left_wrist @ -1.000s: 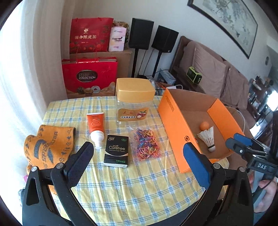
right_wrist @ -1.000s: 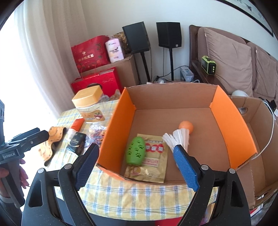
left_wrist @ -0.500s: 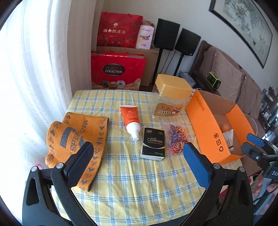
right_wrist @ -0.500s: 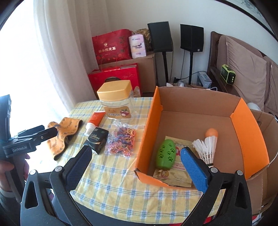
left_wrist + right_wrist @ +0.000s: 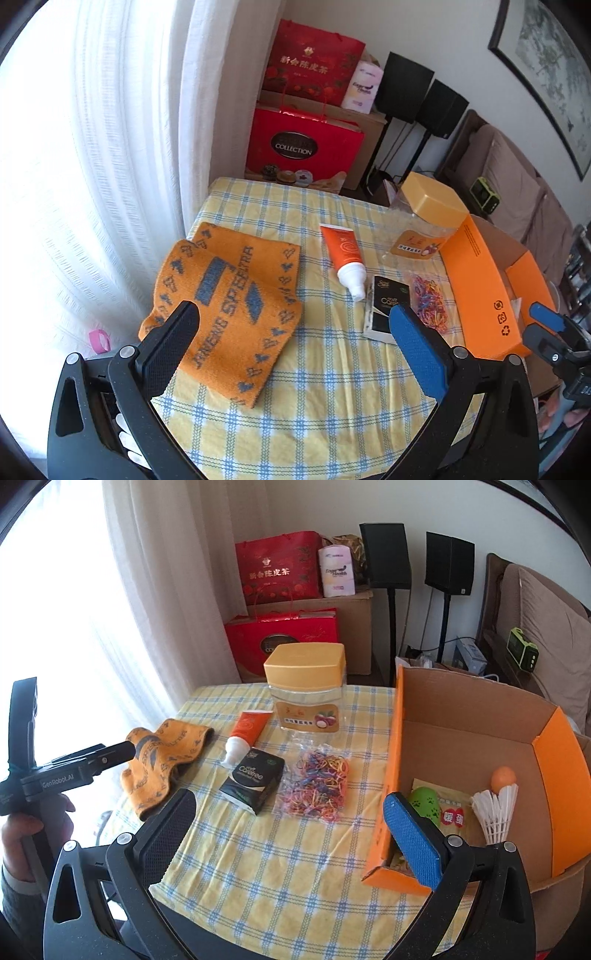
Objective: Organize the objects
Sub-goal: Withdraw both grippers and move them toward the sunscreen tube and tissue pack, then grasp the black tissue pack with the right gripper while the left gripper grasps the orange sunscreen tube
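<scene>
My left gripper (image 5: 293,332) hangs open and empty over the near left of the checked table (image 5: 332,398), just above an orange towel (image 5: 229,299). My right gripper (image 5: 290,808) stands wide open with nothing between its fingers, above the cloth in front of a black tissue pack (image 5: 255,775) and a bag of coloured rubber bands (image 5: 317,782). An orange tube (image 5: 247,734) and a yellow-lidded jar (image 5: 306,690) sit further back. The orange cardboard box (image 5: 461,716) at the right holds a green toy (image 5: 424,801), a snack packet (image 5: 452,812), a shuttlecock (image 5: 495,812) and an orange ball (image 5: 503,777).
White curtains (image 5: 92,184) hang close along the table's left edge. Red gift bags (image 5: 280,568), a carton and two black speakers (image 5: 386,555) stand behind the table. A brown sofa (image 5: 546,627) is at the far right. A person's hand (image 5: 22,827) holds the left gripper (image 5: 125,751).
Both grippers have swung to the left. The left one went from in front of the tissue pack to above the towel. The right one left the box and now faces the table's middle.
</scene>
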Demonstrator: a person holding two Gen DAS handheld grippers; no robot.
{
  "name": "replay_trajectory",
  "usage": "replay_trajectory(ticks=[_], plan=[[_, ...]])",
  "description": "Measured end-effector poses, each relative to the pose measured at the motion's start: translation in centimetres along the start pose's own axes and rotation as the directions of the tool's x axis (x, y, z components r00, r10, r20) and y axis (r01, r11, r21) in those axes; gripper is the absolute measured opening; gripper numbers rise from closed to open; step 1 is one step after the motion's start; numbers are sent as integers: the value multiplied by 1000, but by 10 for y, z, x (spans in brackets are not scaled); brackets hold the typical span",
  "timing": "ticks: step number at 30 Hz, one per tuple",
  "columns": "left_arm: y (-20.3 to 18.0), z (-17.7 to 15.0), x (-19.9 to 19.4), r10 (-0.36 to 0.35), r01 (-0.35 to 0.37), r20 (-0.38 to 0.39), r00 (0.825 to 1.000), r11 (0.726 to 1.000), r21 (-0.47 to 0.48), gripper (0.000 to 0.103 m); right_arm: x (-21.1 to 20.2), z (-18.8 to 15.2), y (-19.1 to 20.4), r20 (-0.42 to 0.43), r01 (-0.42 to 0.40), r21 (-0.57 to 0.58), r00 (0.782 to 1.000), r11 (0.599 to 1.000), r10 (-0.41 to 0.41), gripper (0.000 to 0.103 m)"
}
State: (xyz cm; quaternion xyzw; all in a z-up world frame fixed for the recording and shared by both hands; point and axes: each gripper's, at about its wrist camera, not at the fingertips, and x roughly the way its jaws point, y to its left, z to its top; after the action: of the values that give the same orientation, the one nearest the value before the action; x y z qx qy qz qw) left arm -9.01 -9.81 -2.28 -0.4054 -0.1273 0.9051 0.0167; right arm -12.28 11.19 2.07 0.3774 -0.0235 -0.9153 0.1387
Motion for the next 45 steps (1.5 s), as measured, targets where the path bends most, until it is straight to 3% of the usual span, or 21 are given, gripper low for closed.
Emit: replay_trajectory(ticks=[13, 18, 31, 45], plan=[[23, 4, 20, 6, -7, -31, 1000, 999, -37, 103, 41, 3, 24, -55, -38, -24, 998, 999, 36, 92], [11, 14, 36, -15, 14, -39, 999, 1000, -26, 103, 62, -1, 29, -86, -34, -32, 996, 999, 31, 76], [-21, 44, 86, -25, 23, -81, 996, 999, -24, 103, 133, -8, 42, -139, 9, 0, 990, 1000, -9, 68], [-28, 49, 114, -1, -1, -122, 993, 1000, -13, 103, 154, -14, 48, -142, 56, 20, 988, 998, -52, 64]])
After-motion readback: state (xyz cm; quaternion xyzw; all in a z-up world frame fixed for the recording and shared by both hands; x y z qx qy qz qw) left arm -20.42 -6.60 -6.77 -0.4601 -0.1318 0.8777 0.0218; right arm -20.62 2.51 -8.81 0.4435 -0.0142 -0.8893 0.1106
